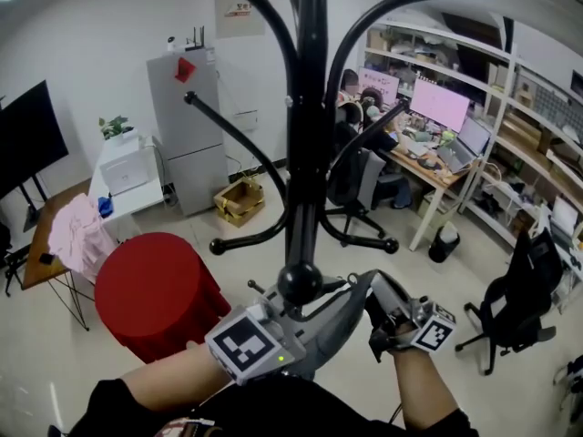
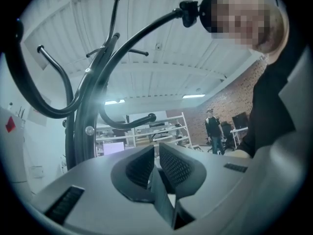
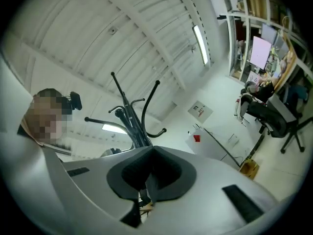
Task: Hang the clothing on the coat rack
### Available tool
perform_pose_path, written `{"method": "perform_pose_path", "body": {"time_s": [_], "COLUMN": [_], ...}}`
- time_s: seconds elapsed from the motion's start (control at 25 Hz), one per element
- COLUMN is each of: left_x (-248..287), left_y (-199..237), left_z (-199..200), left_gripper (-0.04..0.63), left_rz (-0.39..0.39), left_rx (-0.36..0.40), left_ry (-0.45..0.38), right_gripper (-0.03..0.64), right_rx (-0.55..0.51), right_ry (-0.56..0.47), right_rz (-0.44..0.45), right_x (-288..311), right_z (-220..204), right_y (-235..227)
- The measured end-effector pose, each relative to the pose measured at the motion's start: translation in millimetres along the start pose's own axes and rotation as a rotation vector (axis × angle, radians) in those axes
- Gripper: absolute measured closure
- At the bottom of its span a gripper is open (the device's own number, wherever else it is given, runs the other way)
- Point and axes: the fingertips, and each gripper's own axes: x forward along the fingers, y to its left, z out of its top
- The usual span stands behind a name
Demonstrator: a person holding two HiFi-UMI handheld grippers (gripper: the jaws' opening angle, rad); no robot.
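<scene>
The black coat rack (image 1: 310, 153) stands right in front of me, its curved arms bare; it also rises above the jaws in the left gripper view (image 2: 85, 111) and, further off, in the right gripper view (image 3: 129, 116). Pink clothing (image 1: 77, 230) lies draped on a brown table far to the left, well away from both grippers. My left gripper (image 1: 351, 299) is held low beside the rack's knob, pointing upward, its dark pads together (image 2: 156, 163) with no cloth showing. My right gripper (image 1: 390, 309) is close beside it, also tilted up and shut (image 3: 149, 173).
A red round table (image 1: 150, 289) stands low left of the rack. Behind are a grey fridge (image 1: 187, 126), a white table with a printer (image 1: 127, 167), a cardboard box (image 1: 239, 198), office chairs (image 1: 519, 289) and a desk with monitors (image 1: 437, 107).
</scene>
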Motion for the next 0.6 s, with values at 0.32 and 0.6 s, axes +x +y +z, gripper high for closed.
{"method": "perform_pose_path", "body": {"time_s": [0.32,0.6], "left_x": [18,43], "left_y": [-3,-10], "left_z": [-30,-64], "left_gripper": [0.477,0.411], "left_rz": [0.014,-0.027], "left_rx": [0.050,0.104], "left_ry": [0.199,0.368], "right_gripper": [0.606,0.606], "right_rx": [-0.105,-0.171], "right_ry": [-0.018,-0.064], "right_rz": [0.070,0.146], "right_x": [6,15], "right_z": [38,75], "right_y": [41,81]}}
